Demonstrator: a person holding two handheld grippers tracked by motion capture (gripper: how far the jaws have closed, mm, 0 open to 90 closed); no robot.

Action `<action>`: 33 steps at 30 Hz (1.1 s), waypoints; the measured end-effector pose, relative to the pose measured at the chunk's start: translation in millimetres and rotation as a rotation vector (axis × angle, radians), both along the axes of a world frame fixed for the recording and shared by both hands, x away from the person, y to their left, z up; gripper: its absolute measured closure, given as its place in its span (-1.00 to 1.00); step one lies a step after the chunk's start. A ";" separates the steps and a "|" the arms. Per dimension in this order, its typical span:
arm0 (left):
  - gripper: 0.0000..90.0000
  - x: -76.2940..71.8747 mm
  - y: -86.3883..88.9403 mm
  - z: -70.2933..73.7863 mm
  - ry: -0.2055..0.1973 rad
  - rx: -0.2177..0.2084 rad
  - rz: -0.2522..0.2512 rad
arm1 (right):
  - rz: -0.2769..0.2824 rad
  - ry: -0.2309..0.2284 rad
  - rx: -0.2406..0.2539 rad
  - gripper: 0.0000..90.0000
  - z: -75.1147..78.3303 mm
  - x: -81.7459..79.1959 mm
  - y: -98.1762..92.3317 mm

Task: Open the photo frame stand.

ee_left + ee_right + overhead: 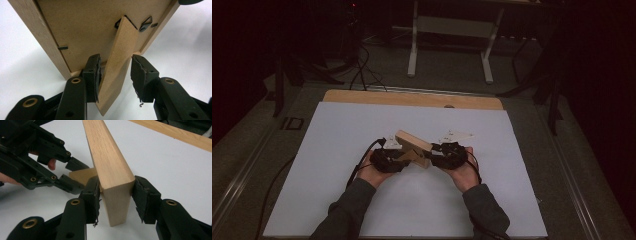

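Observation:
A light wooden picture frame (413,144) is held tilted above the white table top between both grippers. My right gripper (116,197) is shut on one corner of the frame's rail (107,152), a pad pressed against each side. The left gripper view faces the frame's brown back board (82,32), from which a fold-out stand (120,55) swings out. My left gripper (115,75) holds that stand between its pads, the left pad flat against it. The right gripper view shows the left gripper (75,176) at the left, with the stand's end (83,174) in its jaws.
A white sheet (362,200) covers the table, with a bare wooden strip (412,98) along the far edge. Small black clips (146,25) hold the back board in place. Beyond the table are a white metal stand (452,30) and cables on a dark floor.

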State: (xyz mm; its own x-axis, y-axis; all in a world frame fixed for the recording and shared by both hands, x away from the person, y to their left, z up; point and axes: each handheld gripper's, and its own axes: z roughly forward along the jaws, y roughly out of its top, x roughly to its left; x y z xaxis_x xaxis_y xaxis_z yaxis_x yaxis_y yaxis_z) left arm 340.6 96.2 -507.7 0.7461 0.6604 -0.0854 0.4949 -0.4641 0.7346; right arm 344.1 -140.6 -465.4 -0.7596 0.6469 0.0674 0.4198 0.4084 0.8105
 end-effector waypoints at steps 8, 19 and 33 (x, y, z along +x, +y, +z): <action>0.30 -5.8 3.8 -3.8 0.006 -0.006 -0.018 | 0.024 -0.031 -0.026 0.24 -0.9 -11.9 5.5; 0.27 -15.6 9.7 -9.5 0.006 -0.020 -0.035 | 0.063 -0.009 -0.005 0.14 -6.3 -20.8 7.3; 0.27 -19.2 13.8 -15.7 0.026 -0.032 -0.039 | 0.090 -0.002 -0.013 0.06 -10.4 -27.0 9.1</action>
State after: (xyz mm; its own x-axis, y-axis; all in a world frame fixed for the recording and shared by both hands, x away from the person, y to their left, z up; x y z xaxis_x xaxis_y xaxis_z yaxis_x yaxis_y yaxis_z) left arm 321.4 110.1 -523.4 0.7683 0.6277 -0.1255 0.4962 -0.4601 0.7363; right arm 317.1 -131.5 -475.8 -0.8151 0.5765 0.0579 0.3790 0.4550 0.8058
